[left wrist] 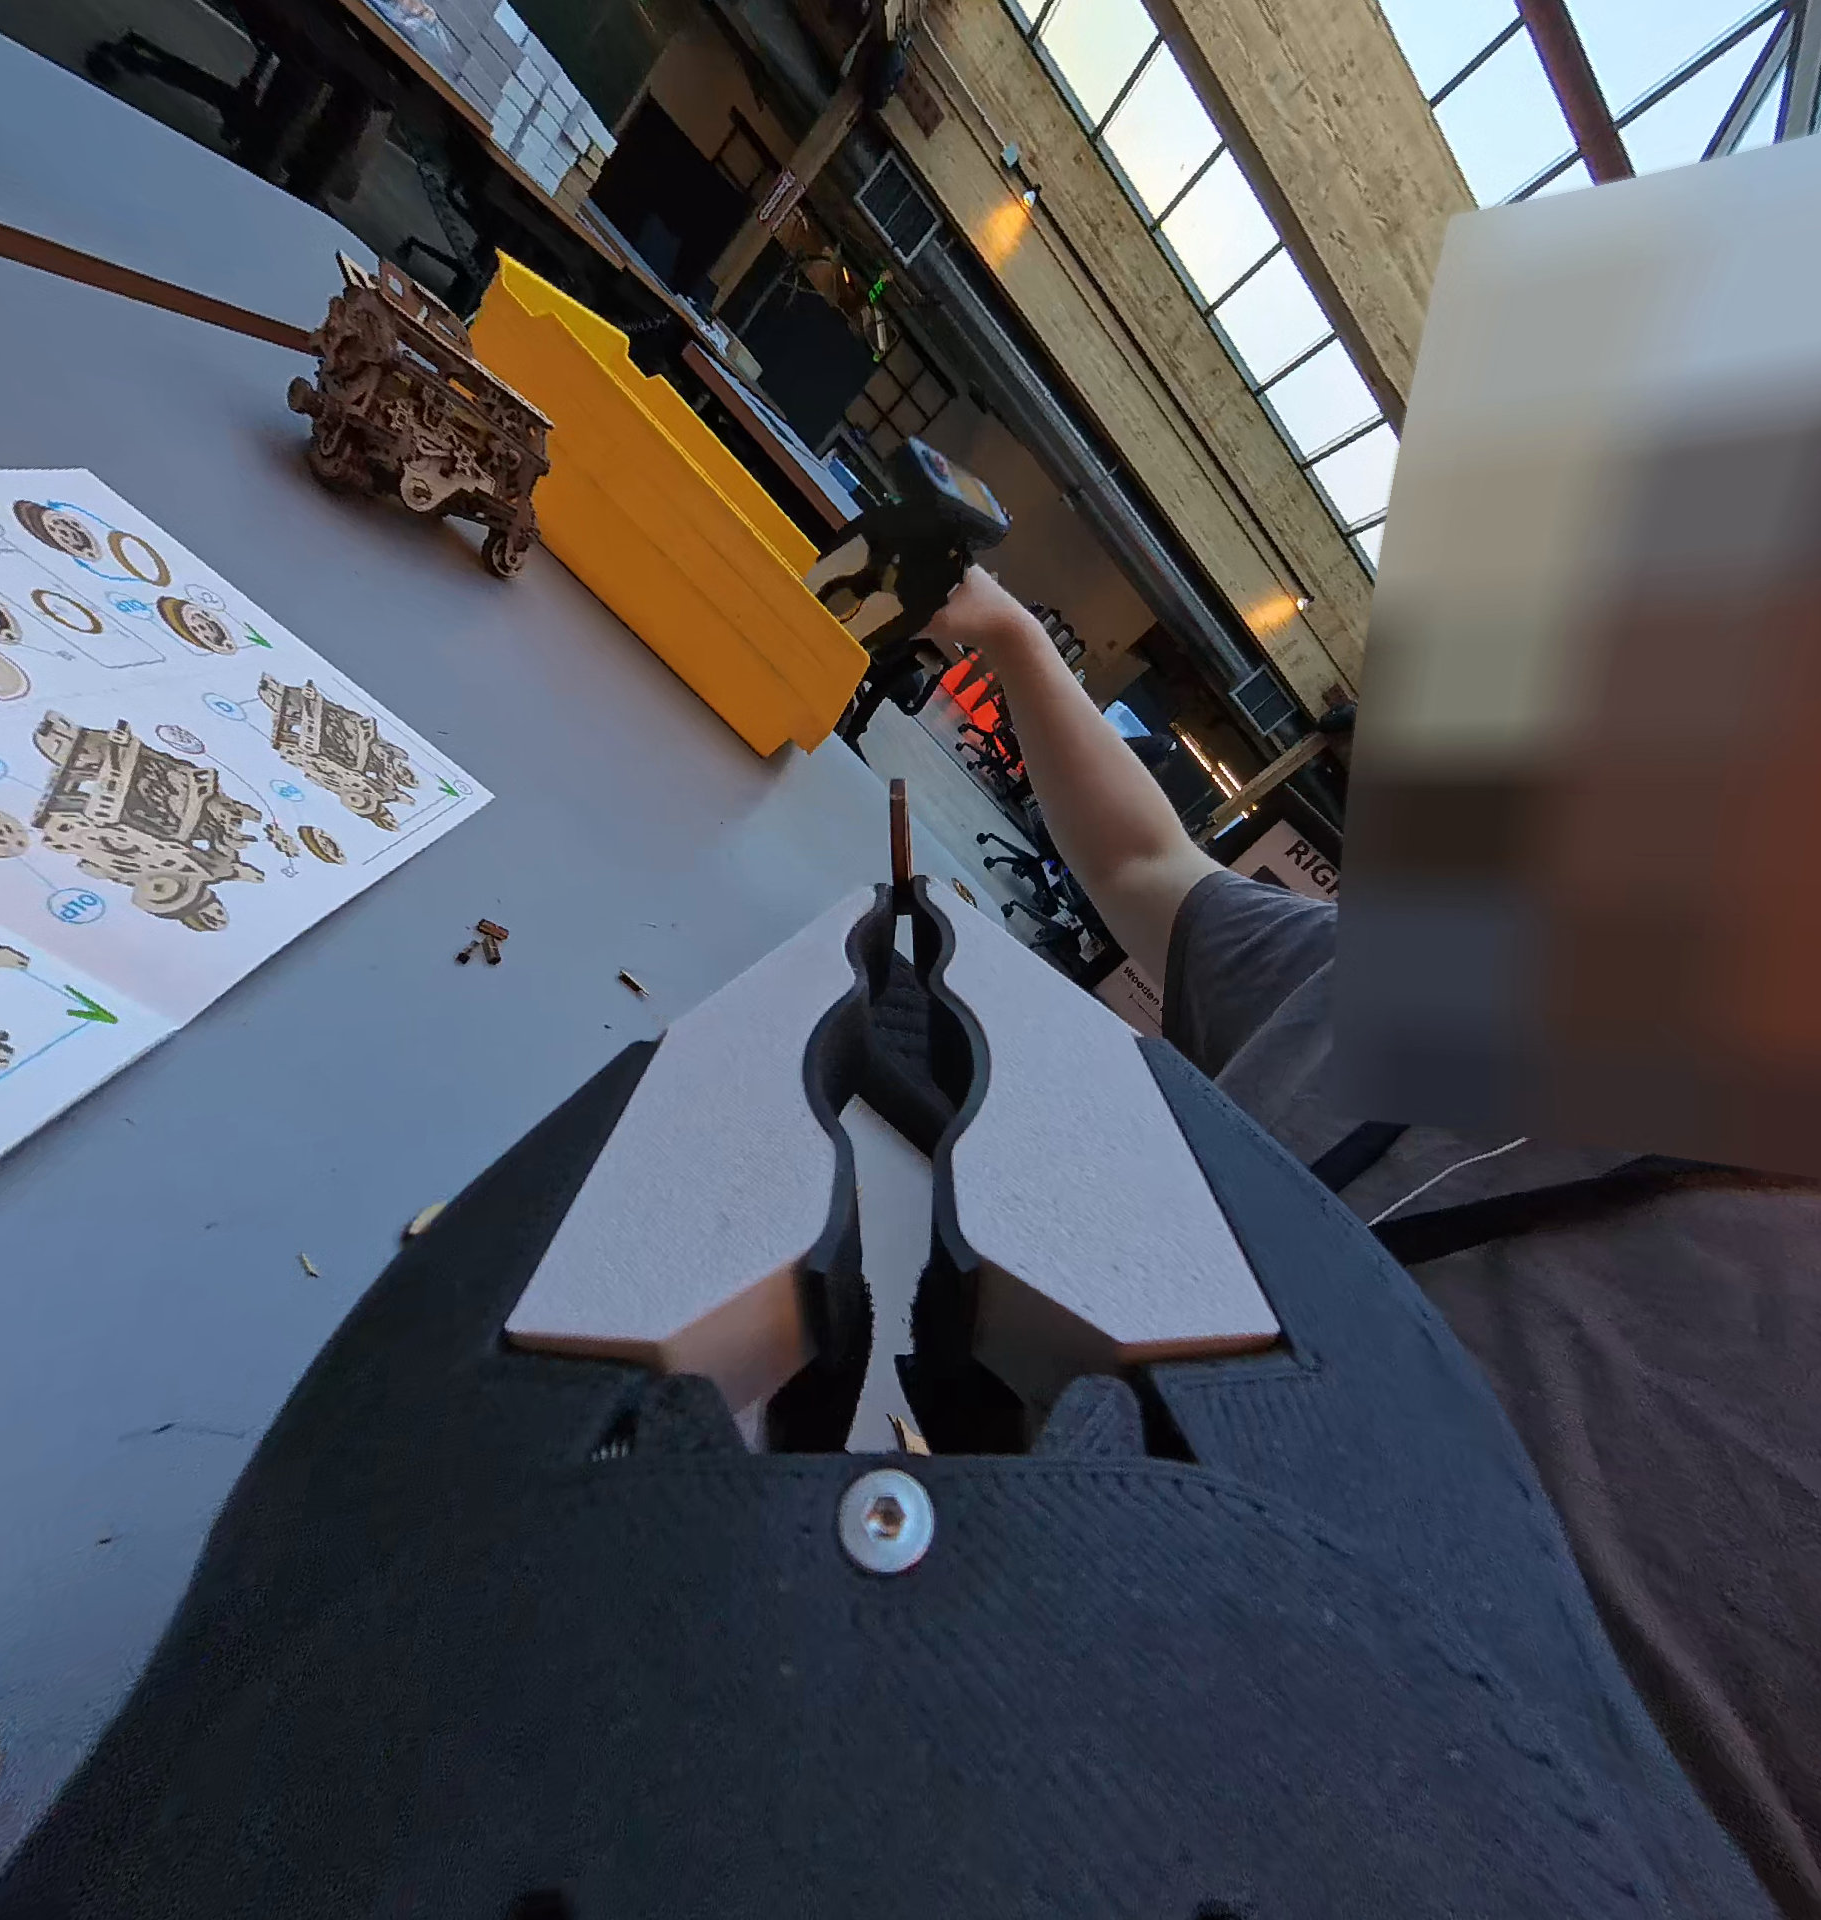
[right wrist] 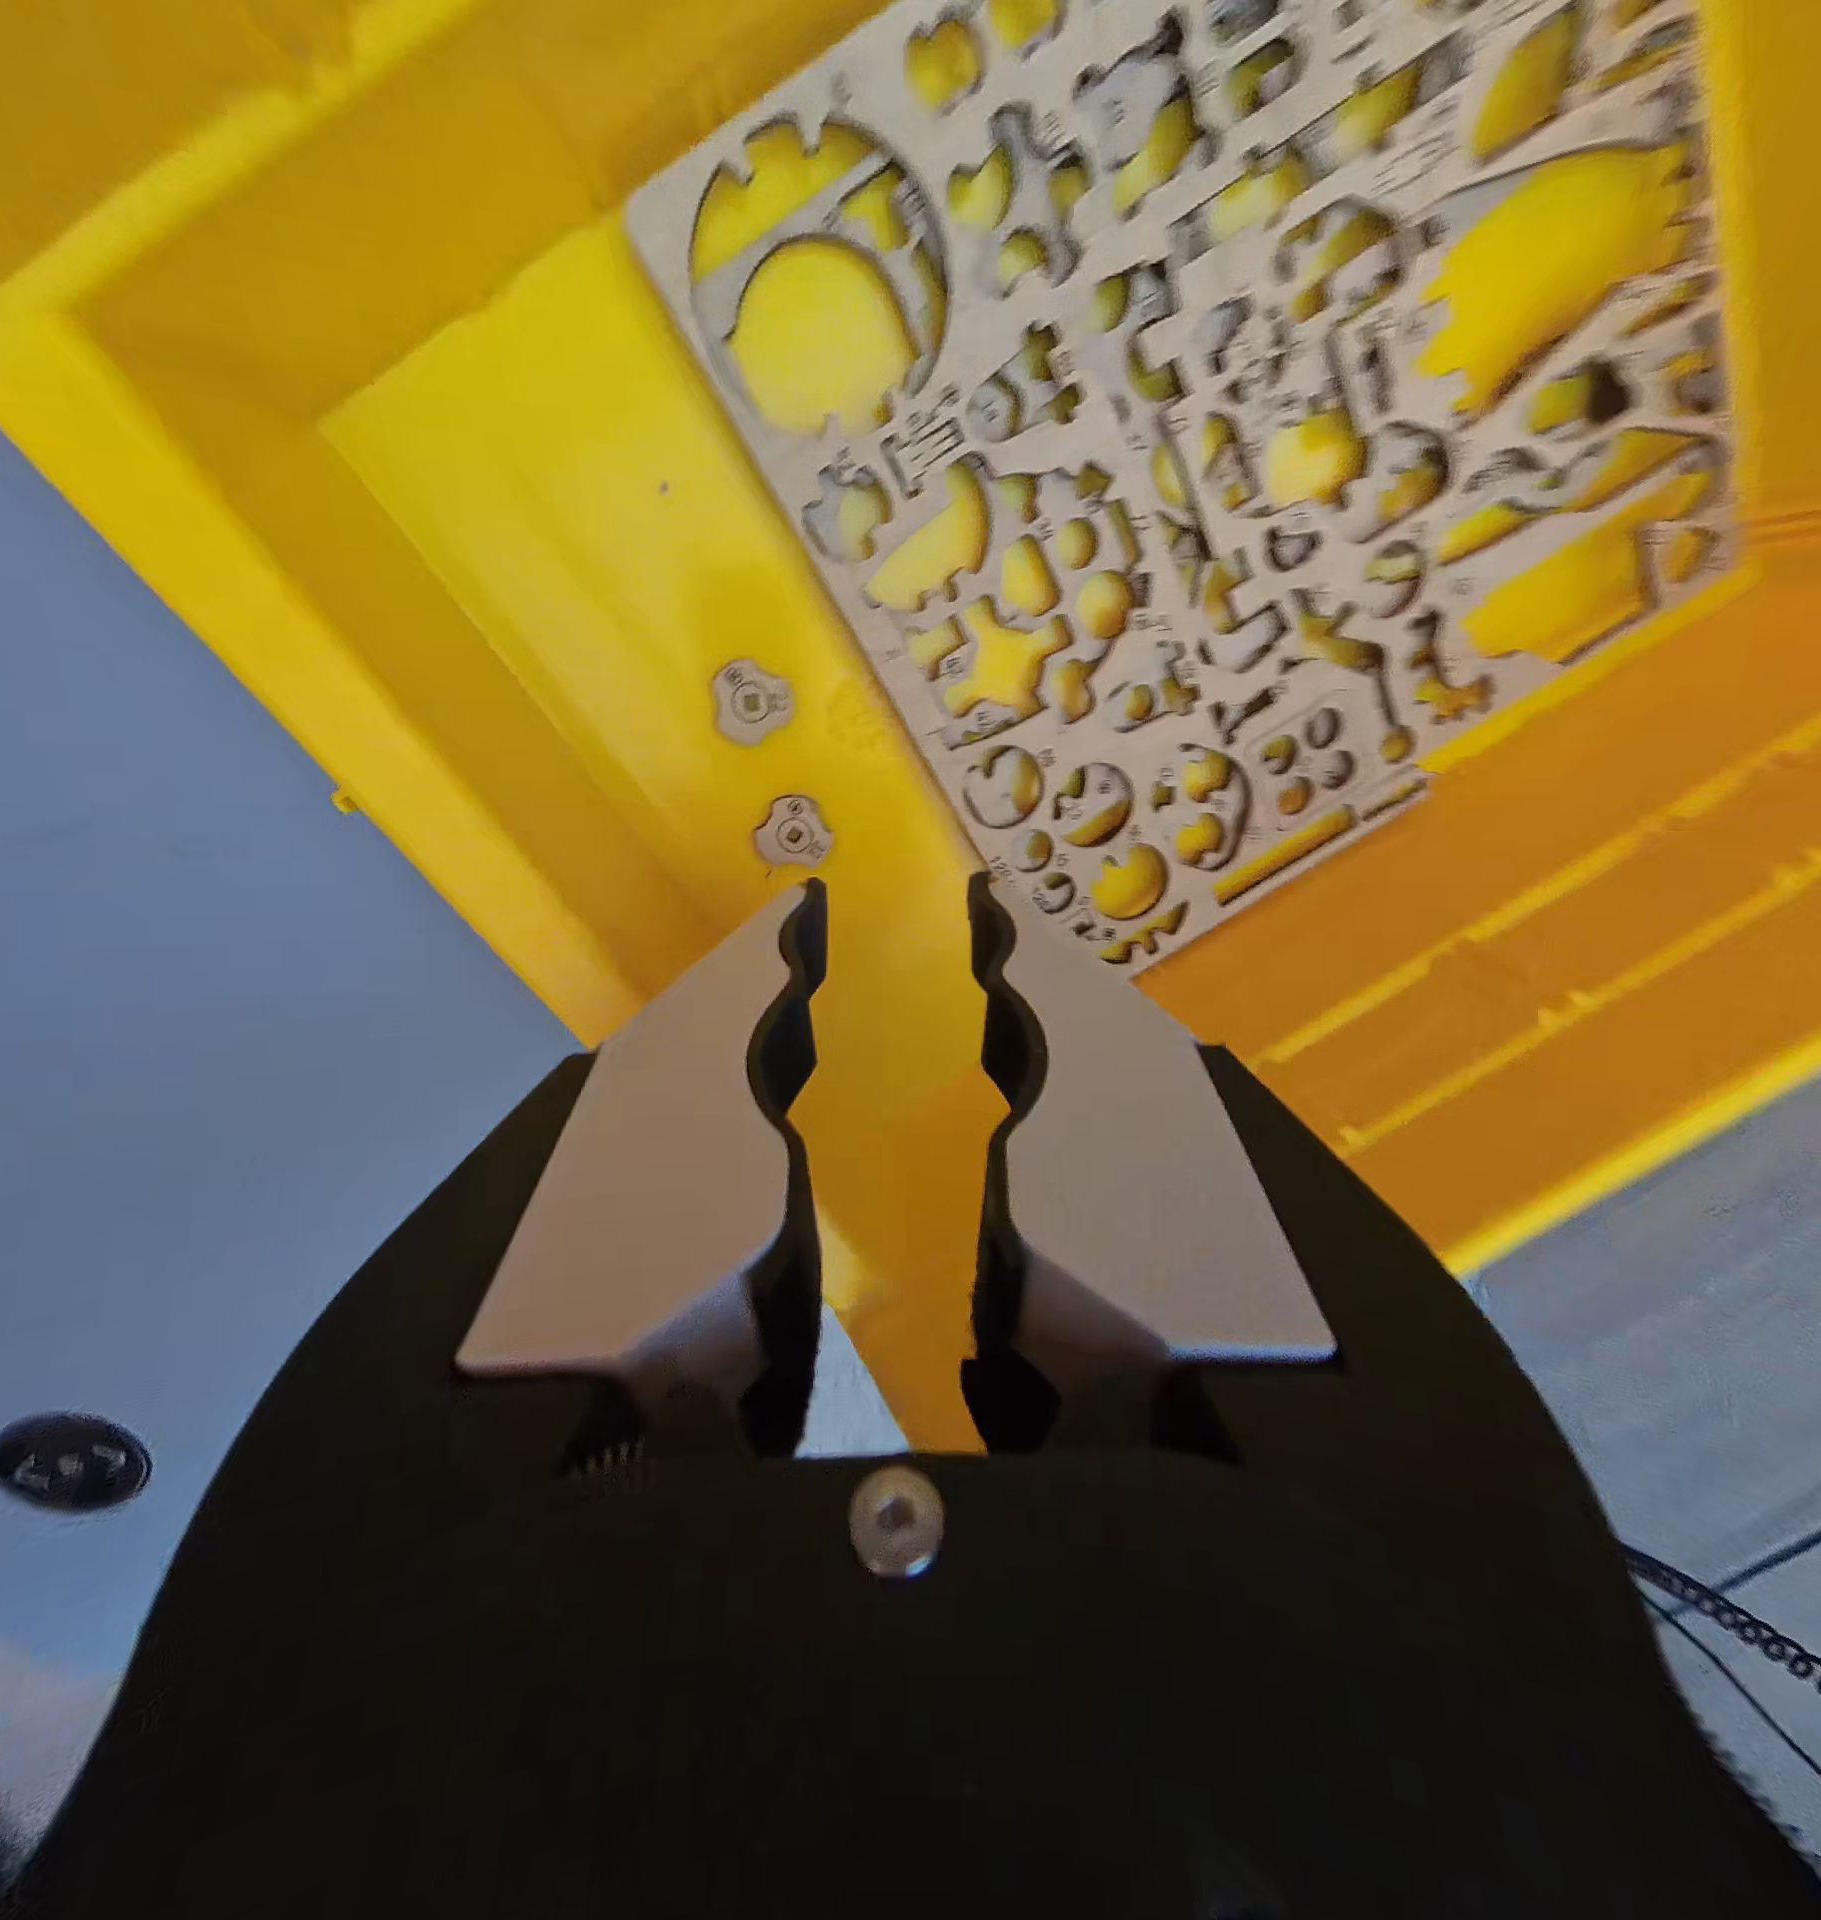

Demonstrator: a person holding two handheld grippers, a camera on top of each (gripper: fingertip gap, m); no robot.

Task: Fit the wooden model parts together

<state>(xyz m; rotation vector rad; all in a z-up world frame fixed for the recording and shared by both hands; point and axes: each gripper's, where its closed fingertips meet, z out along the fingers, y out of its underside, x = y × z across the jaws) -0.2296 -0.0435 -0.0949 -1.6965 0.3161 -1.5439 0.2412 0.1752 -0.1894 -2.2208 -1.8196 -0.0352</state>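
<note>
The left gripper [left wrist: 904, 902] was pinched on a thin flat wooden piece [left wrist: 897, 831], gripped by its lower edge and seen edge-on, so its outline could not be determined. It was held upright above the near edge of the grey table [left wrist: 594, 675] — probably parked clear of the work surface while the second component was collected.

The right gripper [right wrist: 893, 883] had its jaws spread with nothing between them. It hung over the open yellow bin [right wrist: 532, 468], which stood along the table's far edge. Two small lobed wooden knobs [right wrist: 752, 704], each with a square centre hole, lay loose on the bin floor just ahead of the left fingertip [right wrist: 797, 902]; the nearer one was likely the intended pick. A laser-cut plywood sheet [right wrist: 1176, 644], most of its parts already punched out, lay flat deeper in the bin.

The partly built wooden model [left wrist: 423, 416] — a wheeled carriage — stood near the far edge, just beside the bin. The printed instruction sheet [left wrist: 158, 748] lay toward the table's left edge, within sight for reference. Small wood offcuts [left wrist: 482, 940] were scattered between the sheet and the left gripper.
</note>
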